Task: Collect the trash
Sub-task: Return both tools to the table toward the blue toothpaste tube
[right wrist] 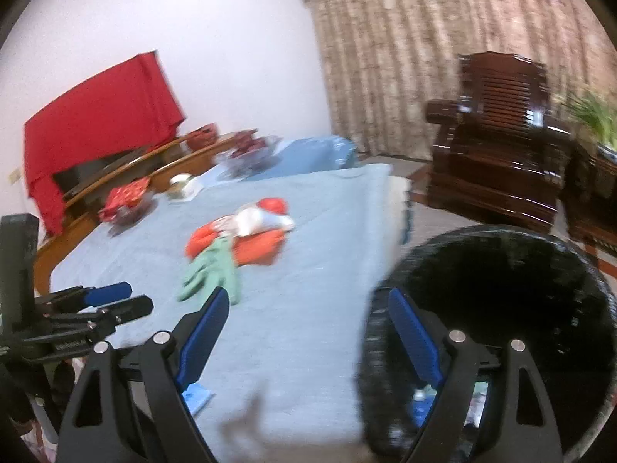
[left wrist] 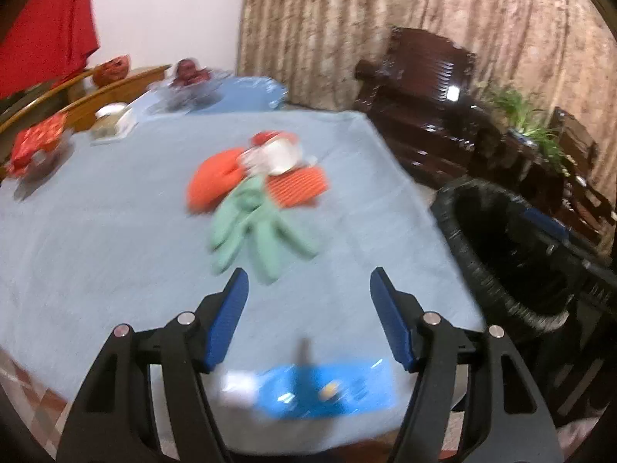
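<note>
While hovering above the blue-covered table [left wrist: 96,250], left gripper [left wrist: 308,289] spread wide and empty, right gripper [right wrist: 304,308] likewise — blue packet [left wrist: 327,389] beneath, green gloves [left wrist: 258,227] ahead, black bin [right wrist: 501,308] beside the table.

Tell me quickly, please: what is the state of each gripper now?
Left gripper: open, holding nothing.
Right gripper: open, holding nothing.
</note>
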Tool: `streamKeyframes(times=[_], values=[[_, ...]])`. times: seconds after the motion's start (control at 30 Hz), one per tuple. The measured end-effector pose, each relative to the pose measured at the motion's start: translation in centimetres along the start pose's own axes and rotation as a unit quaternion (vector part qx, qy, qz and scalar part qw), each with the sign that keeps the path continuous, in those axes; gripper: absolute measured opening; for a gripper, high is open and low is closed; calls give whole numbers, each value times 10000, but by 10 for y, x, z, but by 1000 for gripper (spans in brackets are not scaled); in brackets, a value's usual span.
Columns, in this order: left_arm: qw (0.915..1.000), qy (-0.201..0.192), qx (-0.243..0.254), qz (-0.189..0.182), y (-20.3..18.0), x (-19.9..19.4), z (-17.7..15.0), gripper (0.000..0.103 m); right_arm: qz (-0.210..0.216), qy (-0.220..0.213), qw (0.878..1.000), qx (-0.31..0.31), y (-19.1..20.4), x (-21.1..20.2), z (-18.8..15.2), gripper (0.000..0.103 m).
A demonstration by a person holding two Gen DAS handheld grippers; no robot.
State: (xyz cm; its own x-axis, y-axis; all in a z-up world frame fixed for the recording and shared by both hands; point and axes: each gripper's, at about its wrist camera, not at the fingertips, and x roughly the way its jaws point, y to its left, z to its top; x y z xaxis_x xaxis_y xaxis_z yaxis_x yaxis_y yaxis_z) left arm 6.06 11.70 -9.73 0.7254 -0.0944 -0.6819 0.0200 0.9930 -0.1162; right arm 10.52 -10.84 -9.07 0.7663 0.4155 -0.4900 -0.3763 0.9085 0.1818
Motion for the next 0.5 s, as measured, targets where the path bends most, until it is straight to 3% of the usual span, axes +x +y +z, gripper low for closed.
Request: streamKeyframes(times=[0.23, 0.5], values=[[9993, 302, -123, 197, 31, 6, -35, 59, 249, 294, 9990, -208, 32, 23, -14, 83], [9975, 598, -381, 73, 47, 25, -53, 56, 200, 422, 9985, -297, 39, 29, -20, 83]])
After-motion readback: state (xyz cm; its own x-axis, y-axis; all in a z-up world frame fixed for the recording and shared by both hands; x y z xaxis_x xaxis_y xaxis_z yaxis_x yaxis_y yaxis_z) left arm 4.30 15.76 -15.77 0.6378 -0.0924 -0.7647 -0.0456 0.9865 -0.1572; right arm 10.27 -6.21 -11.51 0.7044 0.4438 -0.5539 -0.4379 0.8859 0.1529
